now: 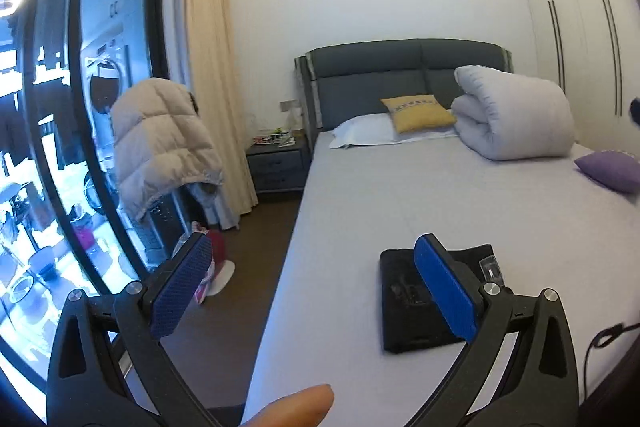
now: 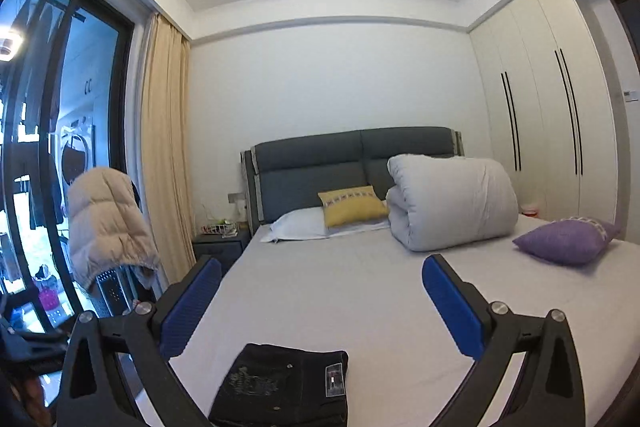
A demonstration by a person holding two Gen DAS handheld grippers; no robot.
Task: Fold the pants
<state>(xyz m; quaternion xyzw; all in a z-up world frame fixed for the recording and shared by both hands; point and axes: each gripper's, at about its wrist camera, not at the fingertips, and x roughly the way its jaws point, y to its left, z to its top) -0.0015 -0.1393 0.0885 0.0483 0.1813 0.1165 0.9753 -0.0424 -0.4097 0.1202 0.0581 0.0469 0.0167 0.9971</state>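
On the bed point(image 2: 360, 291), the pants point(image 2: 280, 387) lie folded near its foot, so both the left gripper point(image 1: 316, 291) and the right gripper point(image 2: 320, 307) hover with fingers apart, holding nothing.

Bed sheet point(image 2: 360, 291) bare and flat across its middle, from the folded black pants point(image 2: 284, 387) at the near edge up to the pillows: open passage there. Far end blocked by rolled duvet point(image 2: 452, 203), yellow cushion point(image 2: 352, 205) and white pillow point(image 2: 298, 225) against the headboard. Purple cushion point(image 2: 568, 241) sits on the right side, apart from the duvet (a lane of sheet runs between them). Left of bed: narrow floor strip point(image 1: 256, 267), hemmed by a puffer jacket point(image 1: 160, 143) draped over a stand. Black cable point(image 1: 604, 337) lies on the near right corner.
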